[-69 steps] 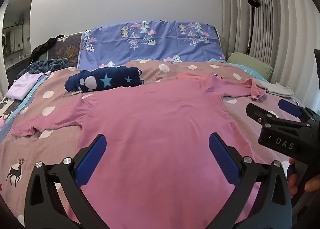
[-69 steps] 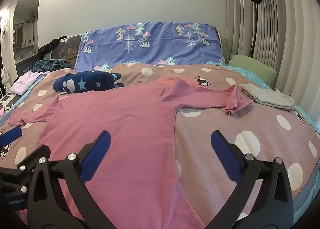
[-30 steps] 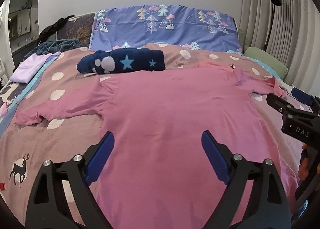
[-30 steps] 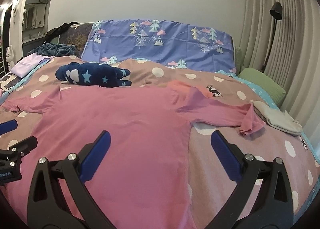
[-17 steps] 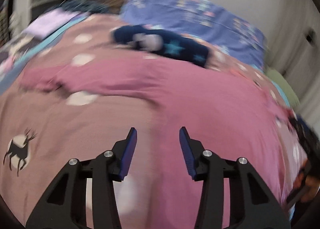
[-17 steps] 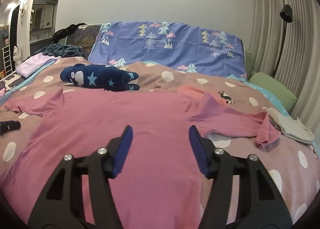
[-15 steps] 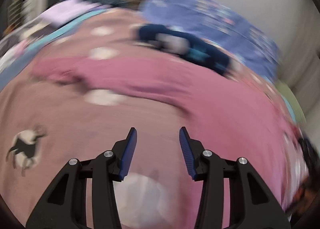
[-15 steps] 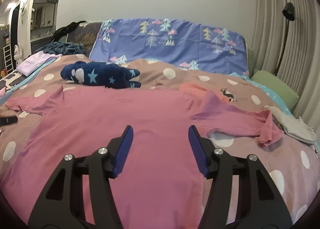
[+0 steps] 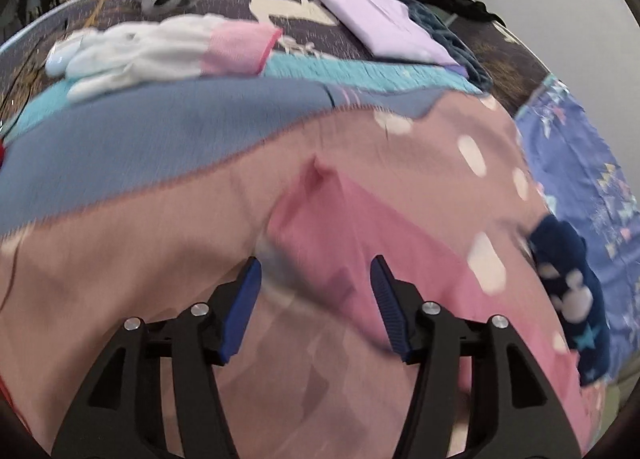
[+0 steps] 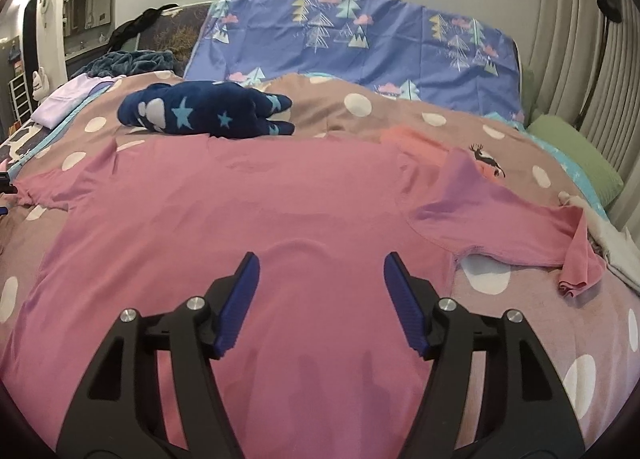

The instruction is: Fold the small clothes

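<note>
Across the middle of the right wrist view, a pink shirt [image 10: 248, 219] is lying spread flat on a brown bedspread [image 10: 532, 339] dotted with white circles. One sleeve is reaching toward the left edge of the frame, and the other sleeve [image 10: 520, 235] is stretching to the right, its cuff crumpled and turned over. At the bottom of that frame the right gripper [image 10: 320, 291] is hanging over the lower part of the shirt with its jaws apart; they have just been opening a little, and nothing is sitting between the blue pads. Above the shirt, toward the upper left, a folded navy garment with stars [image 10: 208, 113] is resting on the bedspread. A blue sheet printed with trees [image 10: 360, 43] is filling the upper middle, and a green pillow [image 10: 576, 155] is lying at the right edge.

The left wrist view is blurred and tilted. Its left gripper [image 9: 316, 295] is pointing down at the end of the shirt's sleeve [image 9: 340, 219] in the centre of the frame. Its jaws are also standing apart and have just been opening slightly; the sleeve end is showing in the gap beyond the pads, but whether the pads are touching the cloth I cannot tell. The navy garment is showing at the right edge. A folded lilac cloth [image 9: 384, 23] is lying at the top, and a white and pink piece of clothing [image 9: 168, 51] is lying at the upper left.
</note>
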Demonstrator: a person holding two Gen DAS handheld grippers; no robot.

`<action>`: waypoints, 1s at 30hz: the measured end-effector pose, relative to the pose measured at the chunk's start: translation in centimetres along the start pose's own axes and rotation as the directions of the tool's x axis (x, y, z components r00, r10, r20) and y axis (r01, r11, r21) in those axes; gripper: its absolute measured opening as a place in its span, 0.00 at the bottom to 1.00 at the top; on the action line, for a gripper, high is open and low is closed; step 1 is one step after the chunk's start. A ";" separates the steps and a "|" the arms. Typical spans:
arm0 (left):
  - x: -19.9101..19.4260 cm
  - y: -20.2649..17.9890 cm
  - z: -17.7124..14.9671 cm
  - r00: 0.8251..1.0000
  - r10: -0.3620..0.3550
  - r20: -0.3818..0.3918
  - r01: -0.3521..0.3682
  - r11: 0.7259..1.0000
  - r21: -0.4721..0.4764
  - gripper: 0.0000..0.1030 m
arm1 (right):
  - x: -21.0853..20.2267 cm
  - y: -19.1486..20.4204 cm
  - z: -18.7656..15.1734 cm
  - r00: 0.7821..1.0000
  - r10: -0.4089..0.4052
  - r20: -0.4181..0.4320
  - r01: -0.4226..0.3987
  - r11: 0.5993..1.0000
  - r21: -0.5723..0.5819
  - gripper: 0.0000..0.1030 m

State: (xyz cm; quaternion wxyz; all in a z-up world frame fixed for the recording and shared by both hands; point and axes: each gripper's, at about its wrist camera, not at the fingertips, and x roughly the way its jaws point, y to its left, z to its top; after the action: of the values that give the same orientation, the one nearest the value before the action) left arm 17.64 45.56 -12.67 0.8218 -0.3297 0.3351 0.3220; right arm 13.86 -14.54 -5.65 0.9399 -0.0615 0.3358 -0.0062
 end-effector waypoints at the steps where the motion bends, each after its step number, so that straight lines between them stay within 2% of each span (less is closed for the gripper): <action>1: 0.5 0.1 0.5 1.000 0.004 0.007 -0.004 1.000 0.004 0.52 | 0.3 -0.2 0.2 1.000 -0.007 -0.002 0.007 1.000 0.003 0.64; 2: 1.0 -0.3 1.0 1.000 0.009 0.014 -0.009 1.000 0.007 0.25 | 0.4 -0.2 0.3 1.000 -0.012 0.000 0.012 1.000 0.003 0.65; 3: 1.3 -0.6 1.3 1.000 0.000 0.010 0.000 1.000 0.014 0.07 | 0.5 -0.3 0.4 1.000 -0.018 0.003 0.018 1.000 0.001 0.65; 4: 1.4 -1.0 1.6 0.999 -0.036 -0.013 0.037 0.999 0.011 0.02 | 0.6 -0.4 0.4 1.000 -0.027 0.007 0.027 1.000 -0.005 0.65; 6: 0.6 -2.0 1.7 0.995 -0.102 -0.009 0.102 0.995 -0.004 0.02 | 0.7 -0.6 0.5 0.999 -0.038 0.011 0.038 0.999 -0.016 0.66; 9: -2.6 -6.5 0.9 0.977 -0.215 -0.010 0.215 0.972 0.100 0.02 | 1.2 -1.2 0.6 0.999 -0.048 0.016 0.049 0.999 -0.024 0.66; 10: -4.1 -8.7 0.3 0.965 -0.263 -0.018 0.263 0.953 0.153 0.02 | 1.4 -1.3 0.7 0.999 -0.047 0.015 0.047 0.999 -0.023 0.66; 13: -8.8 -15.1 -2.3 0.914 -0.401 -0.065 0.401 0.867 0.295 0.02 | 2.0 -1.9 0.9 1.000 -0.024 -0.003 0.024 1.000 -0.001 0.66; 14: -10.6 -17.7 -3.9 0.883 -0.457 -0.106 0.464 0.819 0.338 0.02 | 2.1 -2.1 0.9 1.000 -0.012 -0.009 0.012 1.000 0.010 0.66; 15: -11.5 -18.8 -4.9 0.867 -0.482 -0.129 0.494 0.793 0.356 0.02 | 2.2 -2.3 1.0 1.000 -0.003 -0.013 0.004 1.000 0.019 0.66; 17: -14.3 -23.0 -9.0 0.803 -0.552 -0.224 0.591 0.691 0.417 0.02 | 2.2 -2.9 1.0 1.000 -0.004 -0.008 0.004 0.999 0.032 0.66; 18: -15.4 -24.9 -11.5 0.771 -0.573 -0.279 0.632 0.636 0.442 0.02 | 2.1 -3.1 0.9 1.000 -0.008 -0.003 0.008 0.999 0.033 0.66; 19: -15.8 -26.0 -13.6 0.751 -0.579 -0.317 0.655 0.597 0.463 0.02 | 2.0 -3.4 0.9 1.000 -0.014 0.003 0.014 0.999 0.034 0.66; 20: -16.3 -27.5 -16.5 0.730 -0.576 -0.369 0.679 0.545 0.492 0.02 | 2.0 -3.7 0.8 1.000 -0.017 0.005 0.016 0.999 0.035 0.66; 21: -16.4 -28.2 -18.1 0.721 -0.571 -0.392 0.688 0.523 0.503 0.02 | 2.0 -4.1 0.8 1.000 -0.018 0.005 0.018 0.999 0.038 0.66; 22: -16.2 -29.4 -21.2 0.709 -0.551 -0.440 0.701 0.485 0.523 0.02 | 2.0 -4.4 0.9 1.000 -0.018 0.004 0.018 0.999 0.042 0.66; 24: -15.2 -30.4 -25.4 0.707 -0.507 -0.493 0.705 0.453 0.546 0.03 | 2.2 -5.1 1.1 1.000 -0.005 -0.004 0.005 0.998 0.060 0.64; 25: -14.3 -30.5 -26.5 0.710 -0.487 -0.509 0.703 0.448 0.552 0.03 | 2.4 -5.6 1.4 1.000 0.017 -0.013 -0.016 0.997 0.077 0.59; 26: -13.5 -30.7 -27.8 0.713 -0.463 -0.526 0.700 0.448 0.556 0.03 | 2.6 -6.0 1.8 0.999 0.042 -0.022 -0.039 0.995 0.095 0.52; 27: -12.6 -30.6 -28.9 0.718 -0.434 -0.544 0.696 0.454 0.556 0.05 | 2.7 -6.1 1.9 0.998 0.056 -0.028 -0.053 0.993 0.107 0.49; 28: -12.0 -30.6 -29.7 0.716 -0.415 -0.561 0.697 0.463 0.548 0.11 | 3.1 -6.3 2.4 0.995 0.089 -0.043 -0.083 0.988 0.131 0.44; 30: -10.7 -30.2 -29.7 0.705 -0.403 -0.583 0.706 0.473 0.527 0.18 | 3.8 -6.3 3.2 0.986 0.154 -0.062 -0.143 0.976 0.163 0.43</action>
State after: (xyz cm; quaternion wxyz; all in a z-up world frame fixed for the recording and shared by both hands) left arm 24.18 2.42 -11.22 0.8582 -0.1272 0.4560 -0.1984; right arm 19.00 -20.69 -4.88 0.9266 0.0387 0.3724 0.0352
